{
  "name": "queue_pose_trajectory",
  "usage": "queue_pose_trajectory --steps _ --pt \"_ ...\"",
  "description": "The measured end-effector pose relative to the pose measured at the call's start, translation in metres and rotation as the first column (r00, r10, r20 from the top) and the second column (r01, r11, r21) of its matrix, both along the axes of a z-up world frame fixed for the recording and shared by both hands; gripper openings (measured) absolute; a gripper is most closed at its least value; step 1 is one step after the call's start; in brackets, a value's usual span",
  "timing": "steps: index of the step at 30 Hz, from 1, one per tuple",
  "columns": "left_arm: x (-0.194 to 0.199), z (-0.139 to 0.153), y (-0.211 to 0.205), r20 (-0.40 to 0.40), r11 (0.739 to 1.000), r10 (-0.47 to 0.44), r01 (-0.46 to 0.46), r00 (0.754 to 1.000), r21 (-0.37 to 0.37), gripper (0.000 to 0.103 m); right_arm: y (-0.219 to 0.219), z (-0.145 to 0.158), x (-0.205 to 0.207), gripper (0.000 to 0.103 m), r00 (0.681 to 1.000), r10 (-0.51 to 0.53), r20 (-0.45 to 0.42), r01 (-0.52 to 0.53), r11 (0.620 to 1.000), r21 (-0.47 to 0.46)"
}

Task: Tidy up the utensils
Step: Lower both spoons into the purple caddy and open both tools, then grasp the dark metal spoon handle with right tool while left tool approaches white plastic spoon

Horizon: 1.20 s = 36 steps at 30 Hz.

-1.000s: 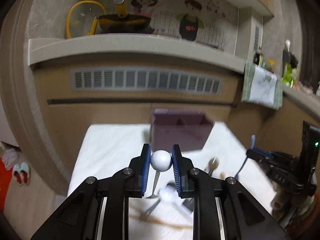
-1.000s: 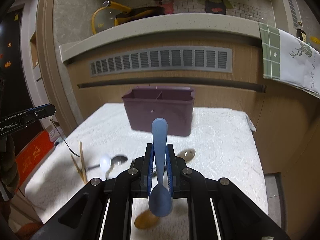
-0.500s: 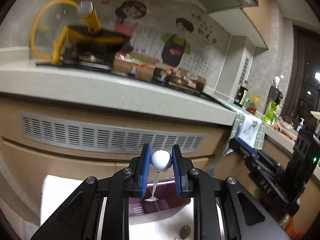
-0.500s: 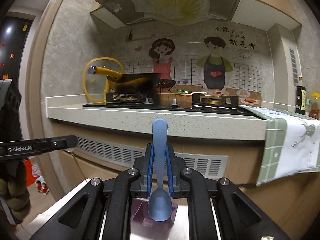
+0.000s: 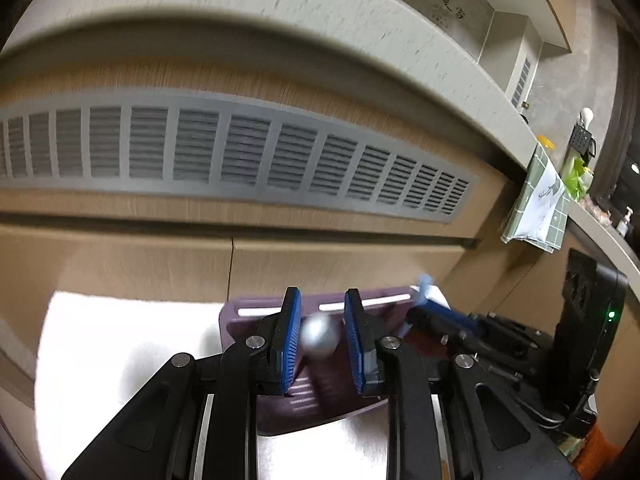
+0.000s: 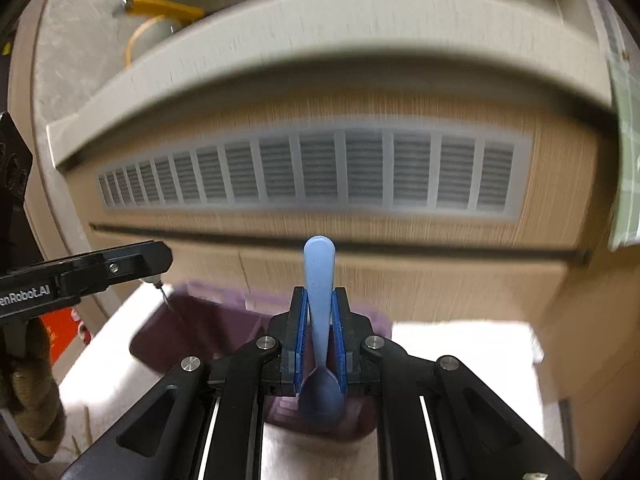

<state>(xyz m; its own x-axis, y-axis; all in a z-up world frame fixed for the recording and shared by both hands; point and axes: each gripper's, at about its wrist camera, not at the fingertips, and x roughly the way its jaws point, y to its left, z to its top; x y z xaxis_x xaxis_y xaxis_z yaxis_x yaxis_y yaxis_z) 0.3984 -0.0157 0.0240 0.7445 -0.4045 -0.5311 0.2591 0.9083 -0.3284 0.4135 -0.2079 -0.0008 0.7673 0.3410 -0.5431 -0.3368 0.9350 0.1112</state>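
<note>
Left tool [image 5: 320,334] spread, a white-headed utensil [image 5: 319,335] (blurred) between its pads over the purple bin [image 5: 240,314]. Right tool [image 6: 320,336] pinches the blue spoon [image 6: 319,280] above the bin.

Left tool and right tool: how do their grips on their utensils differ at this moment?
The left tool has its jaws spread, with gaps either side of the white ball-ended utensil; the right tool is clamped on the blue spoon. The white ball-ended utensil is blurred, while the blue spoon is sharp with its handle pointing up. Both tools are above the purple utensil bin.
</note>
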Motion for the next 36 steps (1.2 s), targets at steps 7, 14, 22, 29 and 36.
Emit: queue_pose_trajectory --steps 7,14,22,29,36 --pt "-0.038 0.025 0.01 0.119 0.998 0.056 -0.056 0.991 -0.006 0.036 -0.008 0.009 -0.034 0.015 0.998 -0.03 0.058 0.032 0.999 -0.041" --pt "-0.104 0.026 0.02 0.145 0.99 0.107 -0.12 0.984 0.081 0.043 -0.009 0.026 -0.092 0.016 0.996 -0.01 0.089 0.017 0.997 -0.076" --pt "-0.175 -0.03 0.047 -0.001 0.982 0.138 -0.136 0.99 0.132 0.043 0.003 -0.014 -0.161 0.016 0.997 0.06 -0.045 -0.066 0.99 -0.126" --pt "-0.218 -0.078 0.054 -0.127 0.983 0.139 -0.122 0.982 0.135 0.043 0.011 -0.057 -0.206 0.016 0.96 0.201 -0.194 -0.227 0.966 -0.122" --pt "-0.23 -0.094 0.055 -0.142 0.972 0.193 -0.169 0.971 0.166 0.043 0.026 -0.076 -0.205 0.016 0.934 0.222 -0.279 -0.257 0.962 -0.093"
